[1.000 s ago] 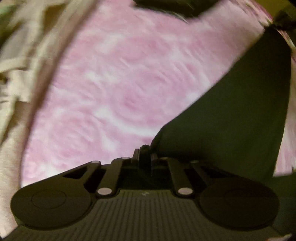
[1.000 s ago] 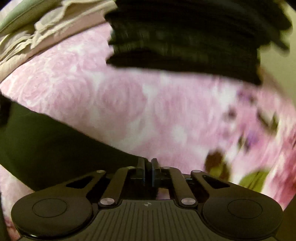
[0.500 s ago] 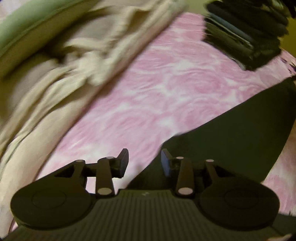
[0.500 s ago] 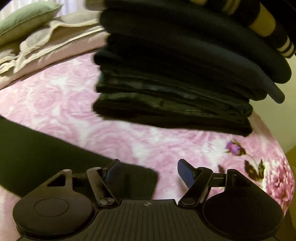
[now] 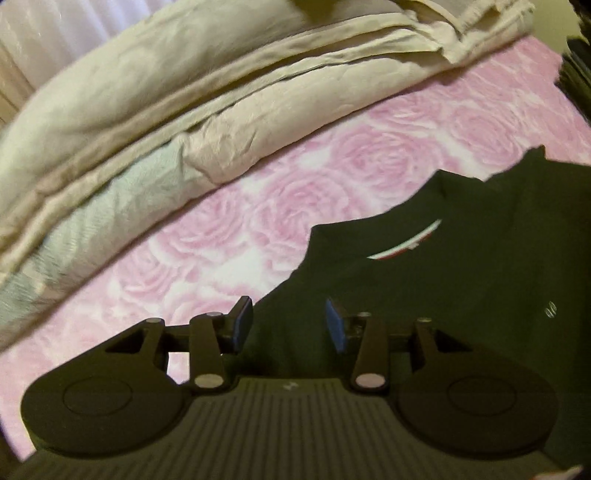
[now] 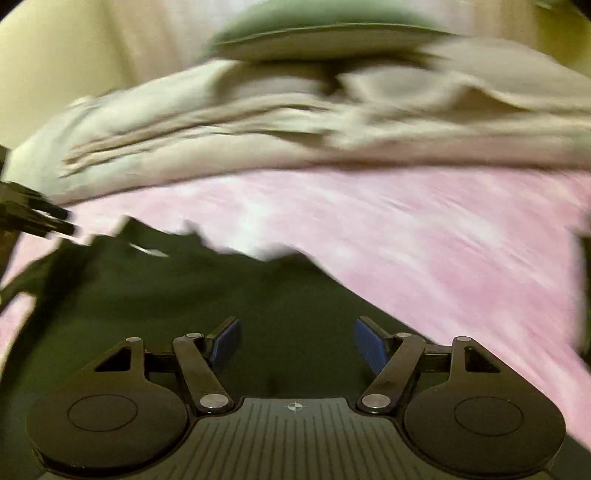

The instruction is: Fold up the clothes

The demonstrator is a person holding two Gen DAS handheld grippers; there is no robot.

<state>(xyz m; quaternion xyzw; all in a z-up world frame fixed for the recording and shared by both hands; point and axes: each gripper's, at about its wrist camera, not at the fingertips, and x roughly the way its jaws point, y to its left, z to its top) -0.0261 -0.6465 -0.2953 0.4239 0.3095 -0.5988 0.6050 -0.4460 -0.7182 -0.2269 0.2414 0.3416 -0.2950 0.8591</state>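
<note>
A dark garment lies spread on the pink rose-patterned bedspread, with a striped collar label showing. My left gripper hovers over the garment's left edge. Its jaws are opening and its blue pads hold nothing. In the blurred right wrist view the same garment fills the lower left. My right gripper stands wide open above the cloth, its pads not pressing on it.
Crumpled beige bedding is piled along the far side of the bed, and a green pillow rests on top of it. The edge of a stack of dark folded clothes shows at the far right.
Both grippers went from shut on the dark garment to open and let it go. Both views swung from the stack of folded clothes toward the beige bedding.
</note>
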